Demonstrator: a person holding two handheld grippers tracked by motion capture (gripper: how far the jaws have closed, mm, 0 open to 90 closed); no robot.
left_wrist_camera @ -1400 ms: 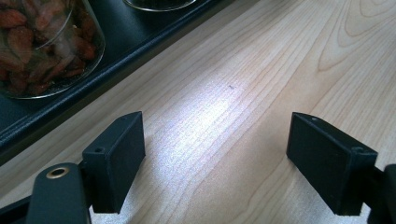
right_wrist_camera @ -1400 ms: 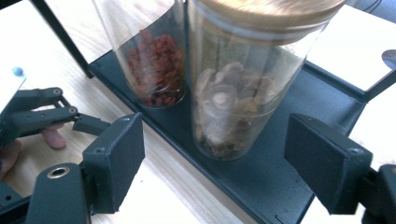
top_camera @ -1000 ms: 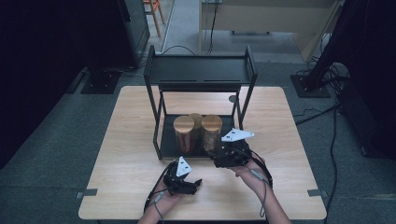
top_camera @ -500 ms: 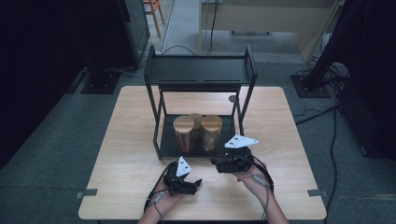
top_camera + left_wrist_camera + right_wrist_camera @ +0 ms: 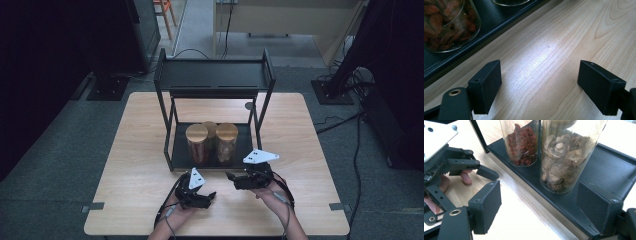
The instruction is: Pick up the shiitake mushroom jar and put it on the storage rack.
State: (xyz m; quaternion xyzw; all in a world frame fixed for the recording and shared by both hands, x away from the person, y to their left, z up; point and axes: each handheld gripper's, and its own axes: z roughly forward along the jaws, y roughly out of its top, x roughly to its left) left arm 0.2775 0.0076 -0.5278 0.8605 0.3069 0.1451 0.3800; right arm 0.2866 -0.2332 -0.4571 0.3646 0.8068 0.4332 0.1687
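Note:
Three glass jars with wooden lids stand on the bottom shelf of a black two-tier rack (image 5: 215, 75). One jar (image 5: 522, 142) holds red berries and another jar (image 5: 564, 162) holds dried mushrooms; their lids (image 5: 197, 134) (image 5: 226, 132) show from above, with a third jar (image 5: 210, 126) behind them. My right gripper (image 5: 539, 205) (image 5: 231, 178) is open and empty, just in front of the rack's near edge, facing the mushroom jar. My left gripper (image 5: 539, 82) (image 5: 210, 196) is open over bare wood, with the berry jar (image 5: 446, 25) off to its upper left.
The rack stands mid-table on a light wooden table (image 5: 140, 150). The left gripper (image 5: 482, 167) lies close to the right one's left side. Bare wood spreads to both sides of the rack. Stands and cables lie on the grey floor around the table.
My right gripper has drawn back from the rack's bottom shelf toward the near edge of the table. The left gripper has hardly moved.

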